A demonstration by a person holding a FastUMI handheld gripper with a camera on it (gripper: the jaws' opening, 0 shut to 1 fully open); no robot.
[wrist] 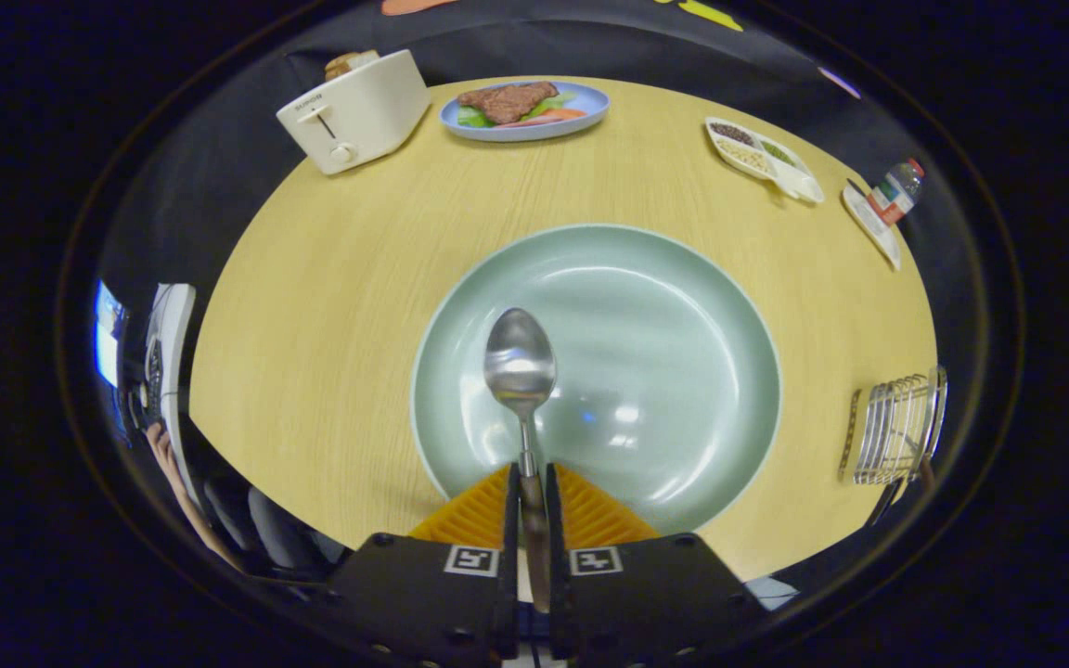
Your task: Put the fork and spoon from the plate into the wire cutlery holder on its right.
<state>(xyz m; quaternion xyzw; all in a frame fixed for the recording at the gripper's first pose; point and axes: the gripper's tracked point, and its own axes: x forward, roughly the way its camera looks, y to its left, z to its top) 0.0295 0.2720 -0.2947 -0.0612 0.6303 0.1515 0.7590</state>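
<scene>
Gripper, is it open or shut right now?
Shut on the spoon: both fingers of the gripper press its handle, bowl pointing ahead over the plate.

- The toaster (355, 111), at the far side of the table (330, 278), carries a short word in small capitals on its front face, above the lever; it is too small to read with certainty.
- Two square black-and-white coded markers sit on the body of the hand-held gripper (533, 482), one behind each finger.
- The bottle (896, 192) has a label; its print is illegible.
</scene>
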